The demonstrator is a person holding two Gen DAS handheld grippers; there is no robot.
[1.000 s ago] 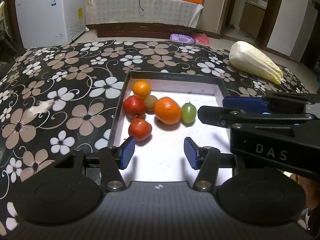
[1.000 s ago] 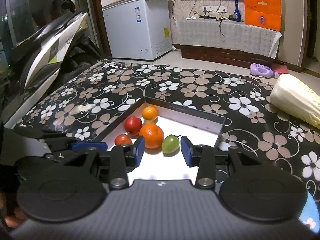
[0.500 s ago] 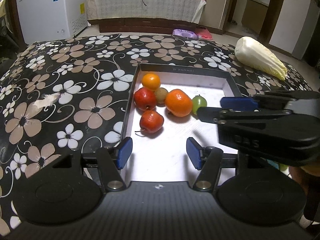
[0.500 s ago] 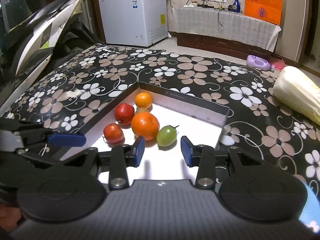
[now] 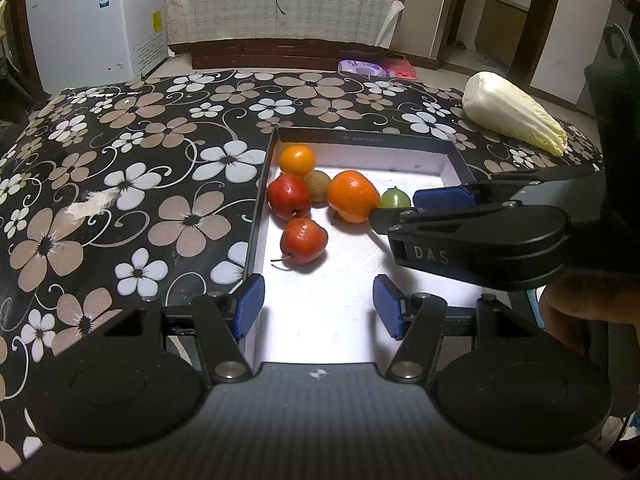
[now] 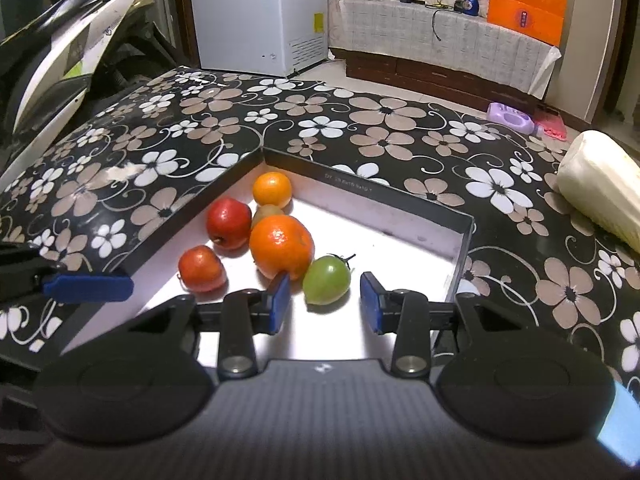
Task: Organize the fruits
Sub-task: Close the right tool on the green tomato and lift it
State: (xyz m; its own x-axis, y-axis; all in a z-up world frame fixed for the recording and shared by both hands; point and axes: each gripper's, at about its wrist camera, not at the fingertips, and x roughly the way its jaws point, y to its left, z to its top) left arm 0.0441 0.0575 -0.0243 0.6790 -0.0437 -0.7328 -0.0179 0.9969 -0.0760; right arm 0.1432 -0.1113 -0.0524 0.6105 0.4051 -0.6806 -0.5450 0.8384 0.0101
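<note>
Inside the shallow white-floored box [image 6: 464, 236] on the flowered tablecloth [image 5: 120, 168], your right gripper [image 6: 324, 304] stands partly open, its pads either side of the green tomato [image 6: 326, 280] (neither pressing it). Your left gripper [image 5: 316, 306], jaws just widened, hangs empty near the front red apple [image 5: 303, 240].

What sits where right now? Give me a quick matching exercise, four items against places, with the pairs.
Items:
1. green tomato
2. small orange
3. cabbage
4. left gripper

Places:
A. far corner of the tray
B. on the floral cloth, outside the tray
C. just ahead of the right gripper, between its fingers
D. over the tray's near end, holding nothing

Pairs: 1-C, 2-A, 3-B, 4-D
</note>
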